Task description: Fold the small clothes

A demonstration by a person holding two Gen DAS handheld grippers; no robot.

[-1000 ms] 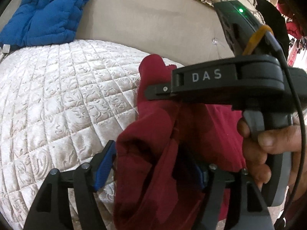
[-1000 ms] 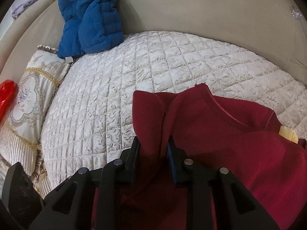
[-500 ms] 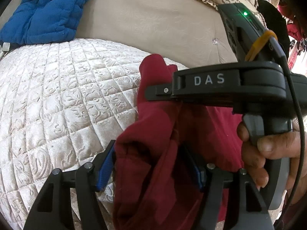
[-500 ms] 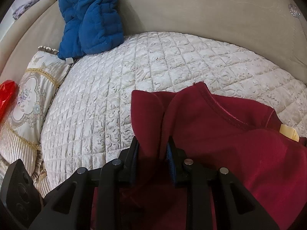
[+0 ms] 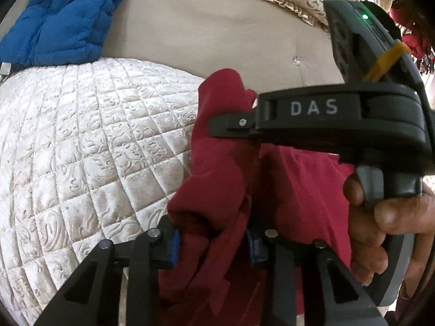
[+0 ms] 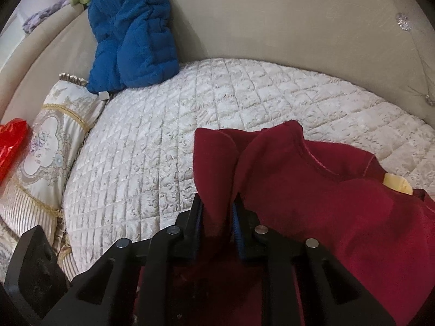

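Red shirt (image 6: 339,217) bunched on the quilted cushion (image 6: 190,135), part lifted. Right gripper (image 6: 217,214) clamped tight on a fold near the collar. Left gripper (image 5: 214,240) jaws have just been closing on a thick bunch of cloth, pads now pressing it. Likely soft, light and limp, will sag; best held at seams or hem. Lower hem and far sleeve hidden, so the shirt's layout is unclear

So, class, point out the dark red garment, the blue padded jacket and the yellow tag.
dark red garment (image 6: 339,212): right wrist view, broad front panel.
blue padded jacket (image 6: 130,32): right wrist view, middle of its quilted bulk.
yellow tag (image 6: 397,184): right wrist view, centre of tag.
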